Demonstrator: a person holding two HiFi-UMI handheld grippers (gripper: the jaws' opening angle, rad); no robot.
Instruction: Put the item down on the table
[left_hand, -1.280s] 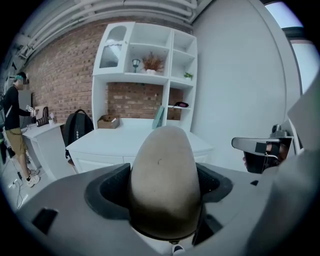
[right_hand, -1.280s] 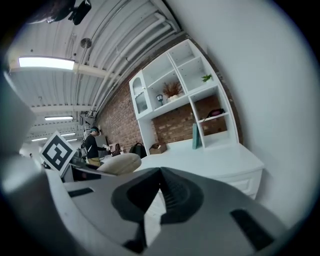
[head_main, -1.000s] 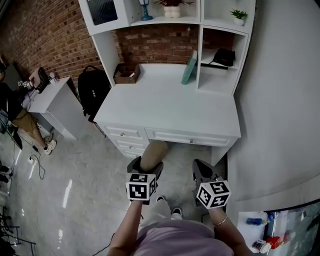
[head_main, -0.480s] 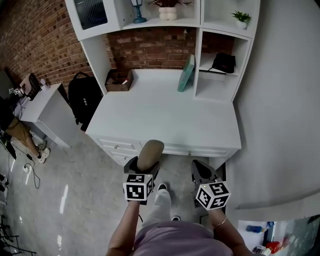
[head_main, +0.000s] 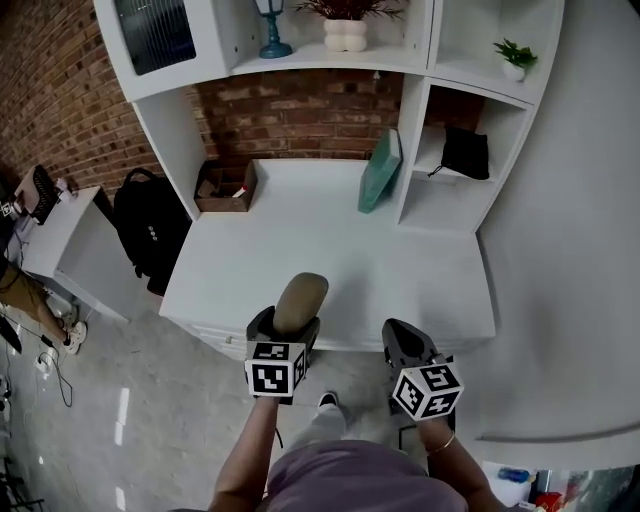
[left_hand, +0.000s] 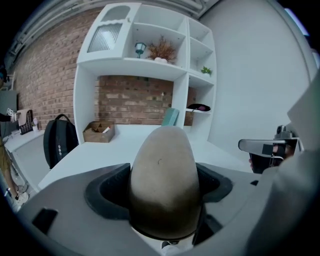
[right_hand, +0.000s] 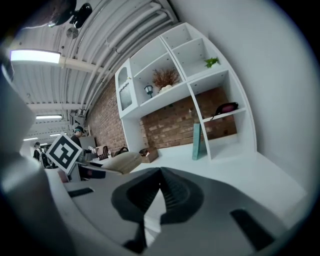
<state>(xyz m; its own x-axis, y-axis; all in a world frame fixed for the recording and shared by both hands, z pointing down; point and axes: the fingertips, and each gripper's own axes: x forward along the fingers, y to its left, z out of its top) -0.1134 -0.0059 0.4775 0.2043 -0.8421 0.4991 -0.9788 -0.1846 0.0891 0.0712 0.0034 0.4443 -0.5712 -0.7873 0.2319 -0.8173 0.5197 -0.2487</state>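
Note:
A tan oval item (head_main: 301, 298) sticks up out of my left gripper (head_main: 288, 328), whose jaws are shut on its lower half. It hangs just over the front edge of the white desk (head_main: 330, 235). In the left gripper view the item (left_hand: 162, 165) fills the centre, with the desk top stretching behind it. My right gripper (head_main: 404, 346) is level with the left one, a hand's width to the right, also at the desk's front edge. Its ridged pads (right_hand: 167, 192) meet with nothing held. From the right gripper view the item (right_hand: 122, 161) shows at the left.
A brown open box (head_main: 222, 186) sits at the desk's back left. A teal book (head_main: 380, 172) leans on the shelf divider. A black bag (head_main: 465, 152) lies in the right cubby. A black backpack (head_main: 150, 232) and a small side table (head_main: 60, 235) stand left of the desk.
The desk has come closer under both grippers, which were over the floor before and now hang at its front edge. The left gripper still holds the tan item.

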